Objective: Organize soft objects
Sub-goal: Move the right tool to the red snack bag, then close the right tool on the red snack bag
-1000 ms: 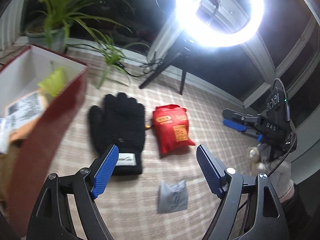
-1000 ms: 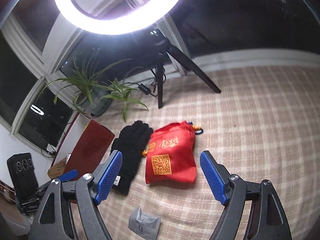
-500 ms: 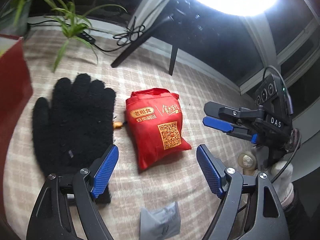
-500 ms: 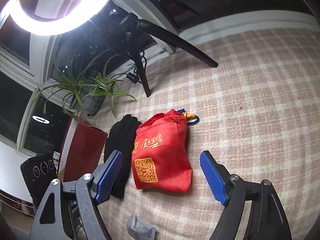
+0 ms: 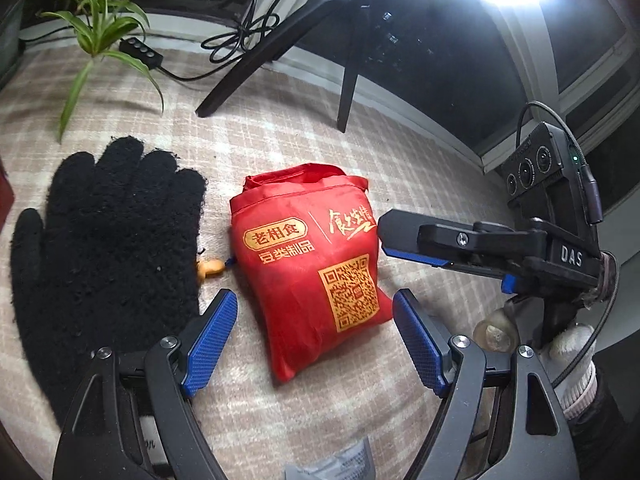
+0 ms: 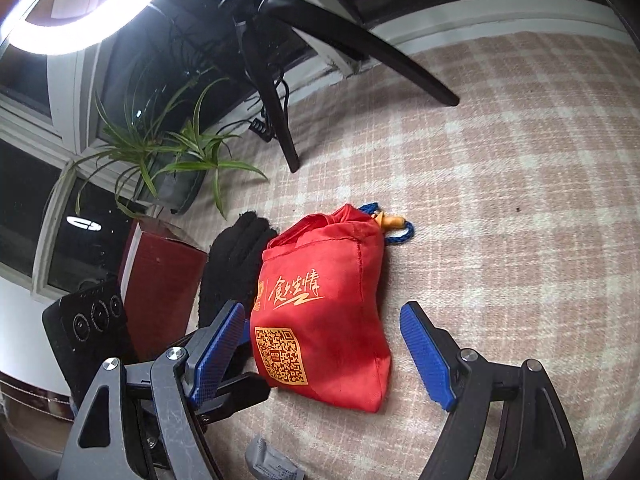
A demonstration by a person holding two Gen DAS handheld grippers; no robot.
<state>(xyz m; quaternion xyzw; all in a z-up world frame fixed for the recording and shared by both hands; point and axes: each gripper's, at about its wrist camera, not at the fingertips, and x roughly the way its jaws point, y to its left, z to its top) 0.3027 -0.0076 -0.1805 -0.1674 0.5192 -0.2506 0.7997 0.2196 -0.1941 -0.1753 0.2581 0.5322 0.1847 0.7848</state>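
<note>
A red drawstring bag [image 5: 312, 272] with gold print lies on the checked cloth. A black knit glove [image 5: 108, 240] lies flat just left of it. My left gripper [image 5: 312, 300] is open, and the bag's near end shows in the gap between its blue pads, neither of them touching. My right gripper [image 6: 322, 312] is open too, framing the same bag [image 6: 316, 264] from the other side. In the left wrist view the right gripper [image 5: 386, 236] reaches in beside the bag's right edge, held by a white-gloved hand [image 5: 572, 348]. A grey packet [image 6: 272, 464] lies nearest me.
A dark red box [image 6: 164, 276] stands left of the glove [image 6: 236, 256]. Behind it is a potted spider plant [image 6: 168, 160]. Black tripod legs [image 5: 280, 28] and a coiled cable [image 5: 240, 36] cross the far cloth under a ring light. The bag's orange toggle [image 6: 390, 224] hangs on a blue cord.
Both grippers have come down and closer to the red bag, which now fills their gaps. The left view has swung right, away from the box. Neither opening has changed.
</note>
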